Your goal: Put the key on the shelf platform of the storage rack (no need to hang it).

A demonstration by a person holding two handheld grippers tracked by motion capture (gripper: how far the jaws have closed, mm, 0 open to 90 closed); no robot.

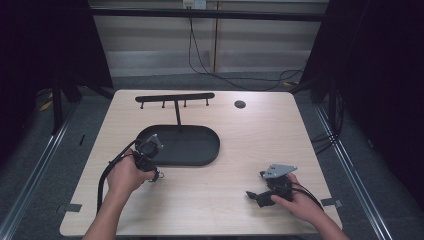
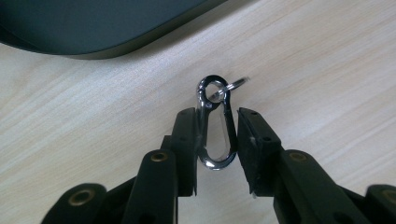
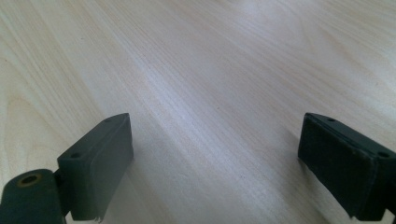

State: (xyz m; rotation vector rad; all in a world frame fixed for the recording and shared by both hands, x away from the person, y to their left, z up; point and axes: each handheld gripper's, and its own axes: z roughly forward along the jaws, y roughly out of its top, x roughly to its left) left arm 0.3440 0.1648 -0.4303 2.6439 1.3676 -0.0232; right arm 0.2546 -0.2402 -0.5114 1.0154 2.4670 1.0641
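The left gripper (image 2: 217, 140) clamps a small silver metal carabiner (image 2: 215, 123) between its pads, just above the light wooden table (image 2: 327, 70), near the black oval tray (image 2: 93, 28). The right gripper (image 3: 215, 158) stands wide open, holding nothing.

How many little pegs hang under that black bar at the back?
4, spaced along the bar of the black stand: near its left end, left of the post, right of the post, near its right end.

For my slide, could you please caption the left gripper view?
Left tongs shut on a silver carabiner above the wooden table.
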